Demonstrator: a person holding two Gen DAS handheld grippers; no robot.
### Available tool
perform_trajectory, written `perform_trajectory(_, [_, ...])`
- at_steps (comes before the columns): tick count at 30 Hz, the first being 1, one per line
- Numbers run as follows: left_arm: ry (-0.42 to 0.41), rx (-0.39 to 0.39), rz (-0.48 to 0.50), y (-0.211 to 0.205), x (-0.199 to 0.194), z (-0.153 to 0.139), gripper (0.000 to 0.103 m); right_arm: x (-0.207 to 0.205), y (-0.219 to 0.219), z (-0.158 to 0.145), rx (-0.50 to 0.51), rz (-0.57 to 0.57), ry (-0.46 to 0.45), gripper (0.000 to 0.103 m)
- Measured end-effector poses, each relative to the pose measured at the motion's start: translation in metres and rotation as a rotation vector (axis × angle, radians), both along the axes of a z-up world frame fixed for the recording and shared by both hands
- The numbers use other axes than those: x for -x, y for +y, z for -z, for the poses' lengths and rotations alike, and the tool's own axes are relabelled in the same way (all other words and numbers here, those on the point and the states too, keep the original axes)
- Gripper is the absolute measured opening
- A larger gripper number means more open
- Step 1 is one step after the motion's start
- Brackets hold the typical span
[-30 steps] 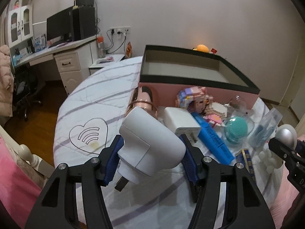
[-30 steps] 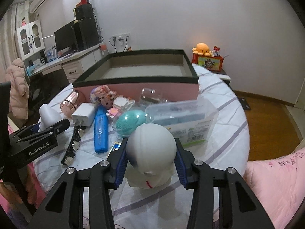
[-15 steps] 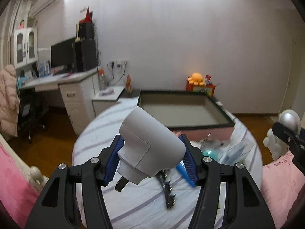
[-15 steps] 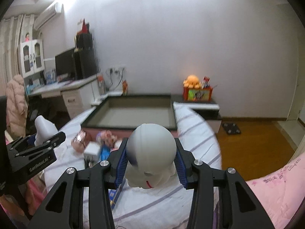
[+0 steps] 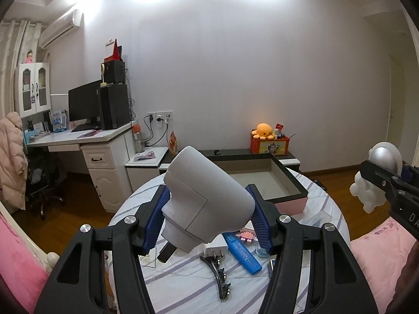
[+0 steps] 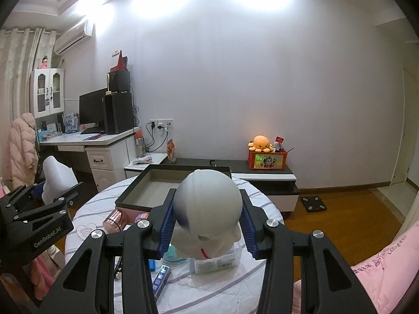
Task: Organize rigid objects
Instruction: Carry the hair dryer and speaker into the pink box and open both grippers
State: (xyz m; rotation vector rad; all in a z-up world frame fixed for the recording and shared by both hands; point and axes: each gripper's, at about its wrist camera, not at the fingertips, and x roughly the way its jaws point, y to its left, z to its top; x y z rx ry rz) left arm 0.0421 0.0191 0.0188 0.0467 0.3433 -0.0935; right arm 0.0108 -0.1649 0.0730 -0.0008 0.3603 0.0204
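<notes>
My left gripper (image 5: 208, 205) is shut on a large white plug adapter (image 5: 207, 196), held in the air above the round table, metal prong pointing down. My right gripper (image 6: 207, 213) is shut on a white round-headed figurine (image 6: 207, 201), also lifted off the table. Ahead on the table stands the pink box with a black rim (image 5: 284, 199), open-topped, with nothing showing inside; its rim (image 6: 132, 206) also shows in the right wrist view. The figurine (image 5: 377, 180) shows at the right edge of the left view, the adapter (image 6: 56, 176) at the left edge of the right view.
On the striped tablecloth (image 5: 183, 282) lie a blue marker (image 5: 243, 252), a small white charger (image 5: 216, 247), a black hair clip (image 5: 220, 277), a rose-gold cup (image 6: 114, 218) and a clear plastic case (image 6: 214, 263). Pink bedding flanks the table; a desk and a low cabinet stand by the wall.
Both grippers have risen and tipped upward, each keeping its object. The table's items and the box have slid lower in both views, and more wall and ceiling show.
</notes>
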Motion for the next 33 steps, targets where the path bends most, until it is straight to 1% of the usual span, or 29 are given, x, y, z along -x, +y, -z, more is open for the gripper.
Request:
perform_trajectory(5, [-0.008, -0.001, 0.025, -0.005, -0.010, -0.002, 0.060, -0.010, -0.002, 0.004, -0.003, -0.001, 0.020, 0.046])
perform_trajectory(8, [-0.005, -0.005, 0.036, -0.009, -0.024, -0.001, 0.060, -0.021, -0.005, 0.006, -0.004, -0.002, 0.028, 0.046])
perform_trajectory(11, [0.012, -0.009, 0.045, -0.013, -0.045, 0.001, 0.061, -0.037, -0.005, 0.008, 0.002, -0.003, 0.041, 0.046])
perform_trajectory(15, [0.051, 0.005, 0.058, -0.015, -0.089, 0.003, 0.060, -0.069, -0.003, 0.012, 0.012, -0.010, 0.059, 0.046])
perform_trajectory(18, [0.102, -0.015, 0.049, -0.018, -0.130, 0.009, 0.060, -0.101, -0.001, 0.014, 0.017, -0.027, 0.064, 0.046])
perform_trajectory(20, [0.145, -0.013, 0.045, -0.019, -0.158, 0.014, 0.060, -0.121, 0.001, 0.018, 0.025, -0.034, 0.077, 0.046])
perform_trajectory(21, [0.174, -0.009, 0.043, -0.019, -0.175, 0.019, 0.060, -0.133, 0.001, 0.021, 0.025, -0.040, 0.090, 0.046])
perform_trajectory(24, [0.234, -0.013, 0.038, -0.022, -0.210, 0.033, 0.060, -0.168, 0.000, 0.036, 0.014, -0.063, 0.151, 0.046])
perform_trajectory(28, [0.312, -0.033, 0.034, -0.024, -0.242, 0.055, 0.060, -0.209, -0.002, 0.064, 0.008, -0.075, 0.255, 0.046])
perform_trajectory(33, [0.393, -0.060, 0.016, -0.026, -0.258, 0.077, 0.061, -0.232, -0.009, 0.089, -0.030, -0.052, 0.357, 0.046])
